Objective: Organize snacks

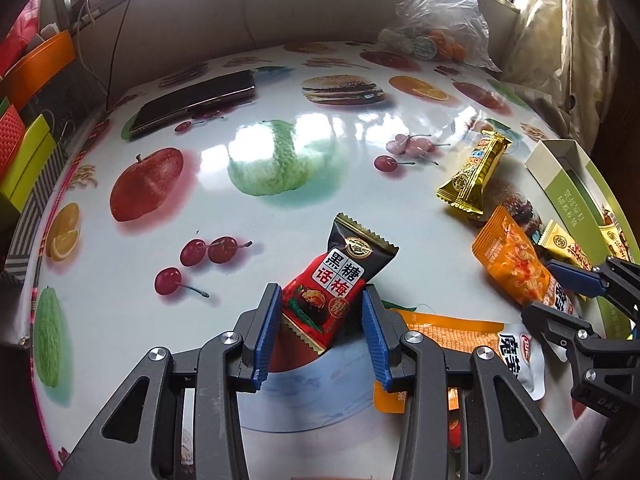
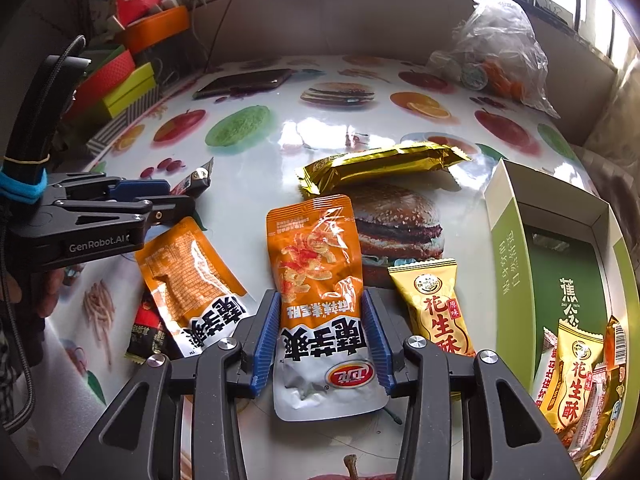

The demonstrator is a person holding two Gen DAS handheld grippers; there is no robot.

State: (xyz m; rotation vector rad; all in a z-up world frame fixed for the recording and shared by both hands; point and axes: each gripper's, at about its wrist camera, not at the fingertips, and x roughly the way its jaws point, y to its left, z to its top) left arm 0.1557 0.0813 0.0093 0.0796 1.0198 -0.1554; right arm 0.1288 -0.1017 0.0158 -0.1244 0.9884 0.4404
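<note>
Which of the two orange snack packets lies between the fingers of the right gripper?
The orange packet lying face up, between the right gripper fingers. The other orange packet lies back side up, further left.

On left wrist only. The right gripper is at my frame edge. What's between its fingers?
Observer: The orange packet, print upside down to that camera. The right gripper has a finger against each side.
Operator: Anything in the box yet?
Observer: Yes. The green box holds several snacks at its near end, a yellow peanut packet among them.
Operator: Anything hidden by my gripper?
Observer: A small dark packet lies tucked under the face-down orange packet, near the left gripper.
</note>
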